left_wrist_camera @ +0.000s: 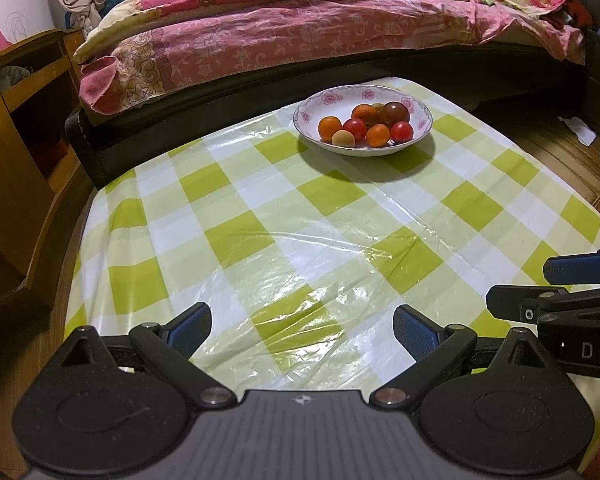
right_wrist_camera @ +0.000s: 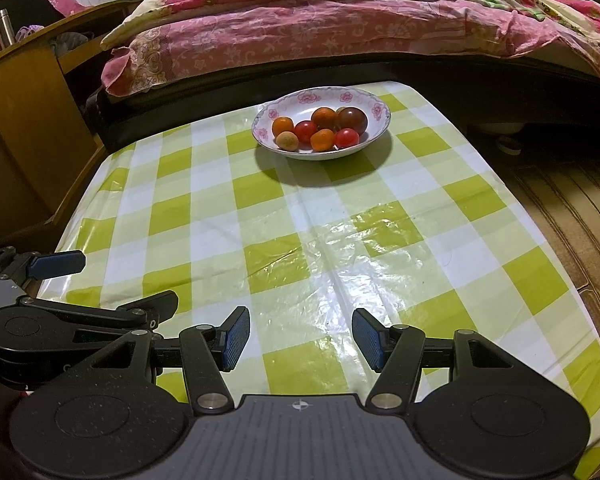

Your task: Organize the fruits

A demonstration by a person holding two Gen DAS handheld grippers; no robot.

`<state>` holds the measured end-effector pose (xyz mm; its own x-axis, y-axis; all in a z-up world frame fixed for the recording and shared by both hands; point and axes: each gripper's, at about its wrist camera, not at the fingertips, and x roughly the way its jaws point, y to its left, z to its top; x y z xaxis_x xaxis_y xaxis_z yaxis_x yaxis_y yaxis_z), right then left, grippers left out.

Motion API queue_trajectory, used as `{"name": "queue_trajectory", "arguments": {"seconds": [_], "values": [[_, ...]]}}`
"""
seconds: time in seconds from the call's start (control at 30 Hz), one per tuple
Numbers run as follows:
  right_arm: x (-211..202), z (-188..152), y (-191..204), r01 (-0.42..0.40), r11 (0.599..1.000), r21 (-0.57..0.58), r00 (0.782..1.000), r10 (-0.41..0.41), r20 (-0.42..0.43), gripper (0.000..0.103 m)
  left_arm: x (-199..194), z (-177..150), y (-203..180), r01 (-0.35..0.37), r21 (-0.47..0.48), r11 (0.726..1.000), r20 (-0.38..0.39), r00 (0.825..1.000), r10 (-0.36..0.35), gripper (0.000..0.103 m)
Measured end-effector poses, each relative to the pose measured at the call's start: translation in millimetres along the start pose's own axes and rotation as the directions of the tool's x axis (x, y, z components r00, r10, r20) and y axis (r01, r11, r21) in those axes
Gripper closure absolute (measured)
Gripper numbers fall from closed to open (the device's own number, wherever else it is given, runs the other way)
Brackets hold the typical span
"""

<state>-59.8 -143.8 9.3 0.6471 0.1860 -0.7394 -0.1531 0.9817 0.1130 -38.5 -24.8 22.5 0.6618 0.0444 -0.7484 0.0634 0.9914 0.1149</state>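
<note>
A white bowl with pink flowers on its rim (left_wrist_camera: 328, 98) (right_wrist_camera: 269, 114) stands at the far end of the table. It holds several small fruits: oranges (left_wrist_camera: 330, 128) (right_wrist_camera: 283, 125), red tomatoes (left_wrist_camera: 402, 131) (right_wrist_camera: 347, 137), a dark tomato (left_wrist_camera: 395, 113) (right_wrist_camera: 352, 119) and a pale yellow fruit (left_wrist_camera: 343, 138) (right_wrist_camera: 287, 141). My left gripper (left_wrist_camera: 302, 330) is open and empty over the near table. My right gripper (right_wrist_camera: 300, 338) is open and empty, close to the left one; it also shows in the left wrist view (left_wrist_camera: 548, 280).
The table has a glossy green-and-white checked cloth (left_wrist_camera: 300, 220) (right_wrist_camera: 320, 232). A bed with pink bedding (left_wrist_camera: 300, 32) (right_wrist_camera: 340, 24) runs behind it. A wooden cabinet (left_wrist_camera: 16, 120) (right_wrist_camera: 20, 100) stands at the left. Wooden floor (right_wrist_camera: 572, 200) lies to the right.
</note>
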Motion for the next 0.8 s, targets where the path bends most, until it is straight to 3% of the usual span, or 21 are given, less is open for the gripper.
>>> {"name": "queue_trajectory", "arguments": {"seconds": [0.8], "values": [[-0.7, -3.8, 2.7, -0.001, 1.0, -0.006, 1.0, 0.001, -0.006, 0.048, -0.9, -2.3, 0.0, -0.002, 0.0, 1.0, 0.0, 1.0, 0.002, 0.0]]}}
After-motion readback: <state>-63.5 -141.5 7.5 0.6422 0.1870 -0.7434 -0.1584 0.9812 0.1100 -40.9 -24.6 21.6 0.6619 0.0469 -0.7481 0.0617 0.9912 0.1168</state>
